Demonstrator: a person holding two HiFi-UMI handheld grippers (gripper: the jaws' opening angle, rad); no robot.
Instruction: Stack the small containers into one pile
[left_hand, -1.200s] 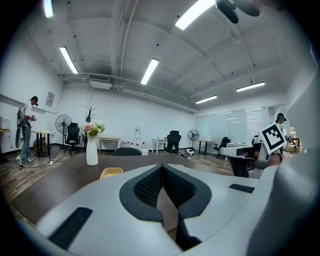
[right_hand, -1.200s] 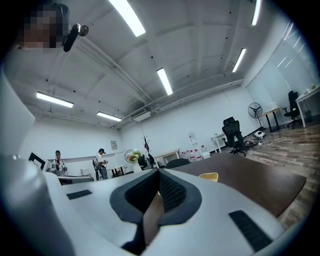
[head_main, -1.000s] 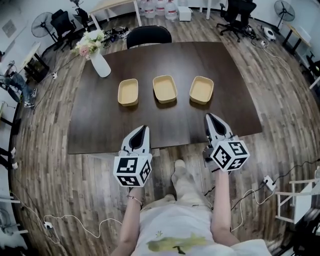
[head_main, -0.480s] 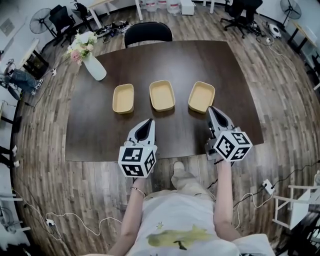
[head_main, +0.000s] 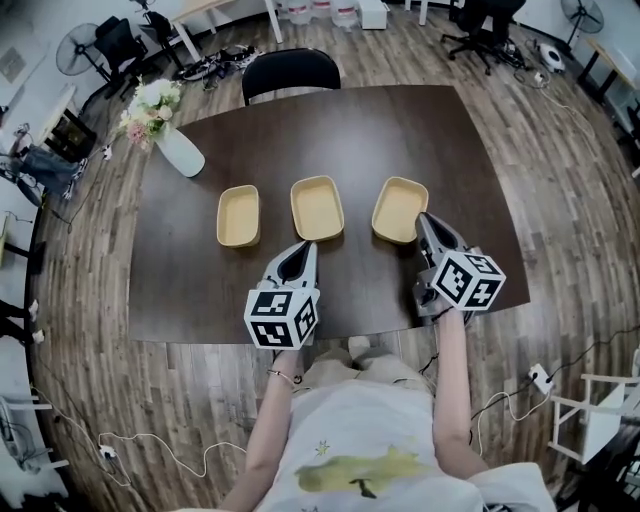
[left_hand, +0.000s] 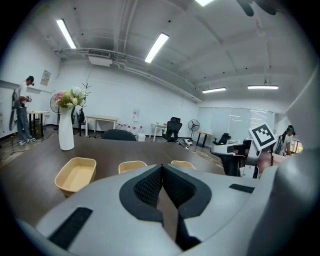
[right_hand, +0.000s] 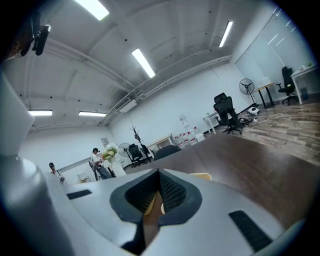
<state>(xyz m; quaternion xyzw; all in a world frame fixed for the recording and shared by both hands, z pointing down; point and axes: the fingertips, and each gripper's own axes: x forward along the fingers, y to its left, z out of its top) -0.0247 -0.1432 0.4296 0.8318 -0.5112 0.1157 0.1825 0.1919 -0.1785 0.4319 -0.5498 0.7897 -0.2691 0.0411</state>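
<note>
Three small tan containers stand in a row on the dark table (head_main: 400, 130): the left container (head_main: 238, 215), the middle container (head_main: 316, 207) and the right container (head_main: 399, 209). My left gripper (head_main: 309, 245) hovers over the table's near part, just short of the middle container, its jaws shut on nothing. My right gripper (head_main: 420, 215) is shut and empty, its tip close beside the right container's near right edge. In the left gripper view the left container (left_hand: 76, 175), middle container (left_hand: 132, 166) and right container (left_hand: 183, 164) lie ahead. The right gripper view shows the right container (right_hand: 200, 176) past the jaws.
A white vase with flowers (head_main: 170, 135) stands at the table's far left corner. A black chair (head_main: 290, 68) sits behind the far edge. My knees and foot (head_main: 360, 350) are below the near edge. Cables (head_main: 150, 440) lie on the wooden floor.
Both grippers have moved forward from the table's near edge toward the containers. The right tip now reaches beside the right container. Both stay shut.
</note>
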